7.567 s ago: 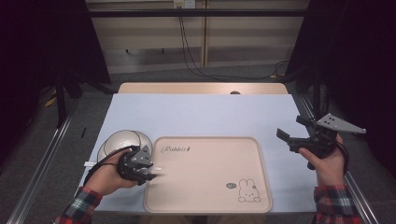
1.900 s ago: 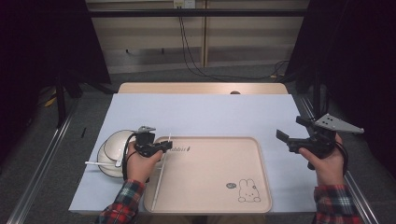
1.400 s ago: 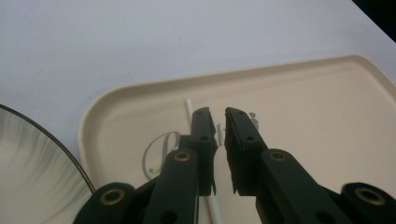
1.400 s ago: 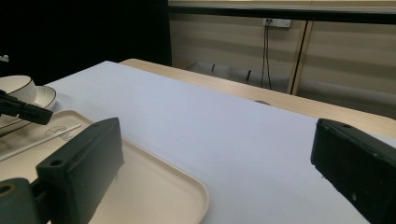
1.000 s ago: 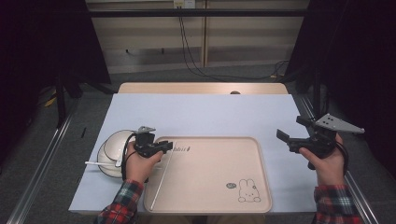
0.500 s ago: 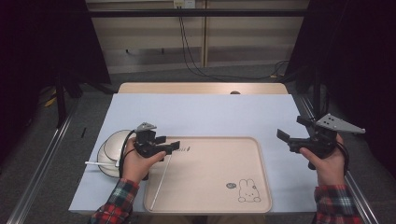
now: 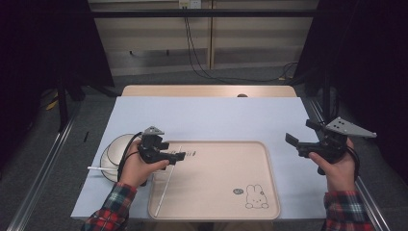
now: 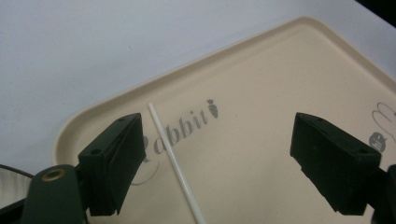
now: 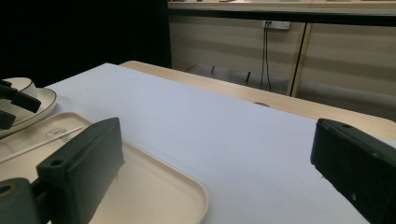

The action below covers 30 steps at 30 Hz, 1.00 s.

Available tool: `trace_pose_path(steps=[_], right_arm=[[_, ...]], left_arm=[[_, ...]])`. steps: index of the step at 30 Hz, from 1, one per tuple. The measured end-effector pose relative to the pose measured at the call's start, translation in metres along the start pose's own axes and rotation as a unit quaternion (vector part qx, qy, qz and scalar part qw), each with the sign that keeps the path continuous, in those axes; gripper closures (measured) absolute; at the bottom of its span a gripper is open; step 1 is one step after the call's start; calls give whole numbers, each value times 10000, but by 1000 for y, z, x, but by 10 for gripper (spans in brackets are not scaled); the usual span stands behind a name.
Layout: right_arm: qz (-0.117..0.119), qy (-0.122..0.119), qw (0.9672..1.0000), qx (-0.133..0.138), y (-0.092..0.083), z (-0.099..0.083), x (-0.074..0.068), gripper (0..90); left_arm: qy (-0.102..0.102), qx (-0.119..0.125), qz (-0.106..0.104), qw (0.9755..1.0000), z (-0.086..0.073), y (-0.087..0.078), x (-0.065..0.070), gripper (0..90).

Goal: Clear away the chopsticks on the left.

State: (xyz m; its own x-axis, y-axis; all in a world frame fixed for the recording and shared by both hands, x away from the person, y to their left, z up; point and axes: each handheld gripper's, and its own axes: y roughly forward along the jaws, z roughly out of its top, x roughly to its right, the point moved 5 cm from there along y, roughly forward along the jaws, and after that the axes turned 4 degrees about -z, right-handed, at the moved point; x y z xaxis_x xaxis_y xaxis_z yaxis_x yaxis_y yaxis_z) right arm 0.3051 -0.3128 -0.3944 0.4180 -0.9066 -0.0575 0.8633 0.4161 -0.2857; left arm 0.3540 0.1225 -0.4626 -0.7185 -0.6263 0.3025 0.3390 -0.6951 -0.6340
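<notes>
A: Where's the chopstick (image 8: 173, 160)?

B: Flat on the tray (image 7: 260, 149), at nine o'clock. The left tool (image 7: 174, 155) has just been opening, its jaws wide and empty.

A: Risk?

B: It could roll if nudged.

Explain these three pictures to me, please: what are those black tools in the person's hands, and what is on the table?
There is no robot arm here. A person holds a two-jaw tool in each hand: the left hand-held gripper and the right hand-held gripper. One picture comes from a fixed camera above the table. The other two come from small cameras riding on each tool, looking along its black jaws.

On the pale blue table cover lies a beige tray with a rabbit drawing. A thin white stick rests on the tray. The left tool's jaws have just been opening and now stand wide on either side of the stick, not touching it. A white bowl on a plate sits left of the tray. The right tool is open and holds nothing.
</notes>
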Motion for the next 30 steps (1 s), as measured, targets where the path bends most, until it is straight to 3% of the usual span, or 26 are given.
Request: trace_pose_path(steps=[6, 8, 20, 26, 29, 30], right_arm=[[5, -5, 10000, -18, 1, 0, 0, 19], [-9, -17, 10000, -31, 1, -1, 0, 19], [7, -35, 10000, -32, 1, -1, 0, 18], [1, 0, 10000, -39, 2, -1, -1, 18], [9, -14, 10000, -27, 2, -1, -1, 18], [16, -36, 10000, -26, 2, -1, -1, 18]], left_arm=[[236, -323, -34, 9992, -4, -2, 0, 160], [224, -374, -59, 9990, -5, -2, 1, 160], [573, -836, -83, 9948, -12, -8, 0, 148], [819, -1132, -73, 9902, -15, -11, 1, 150], [1063, -1335, -88, 9853, -16, -13, 2, 154], [1049, -1347, -91, 9853, -17, -13, 3, 158]])
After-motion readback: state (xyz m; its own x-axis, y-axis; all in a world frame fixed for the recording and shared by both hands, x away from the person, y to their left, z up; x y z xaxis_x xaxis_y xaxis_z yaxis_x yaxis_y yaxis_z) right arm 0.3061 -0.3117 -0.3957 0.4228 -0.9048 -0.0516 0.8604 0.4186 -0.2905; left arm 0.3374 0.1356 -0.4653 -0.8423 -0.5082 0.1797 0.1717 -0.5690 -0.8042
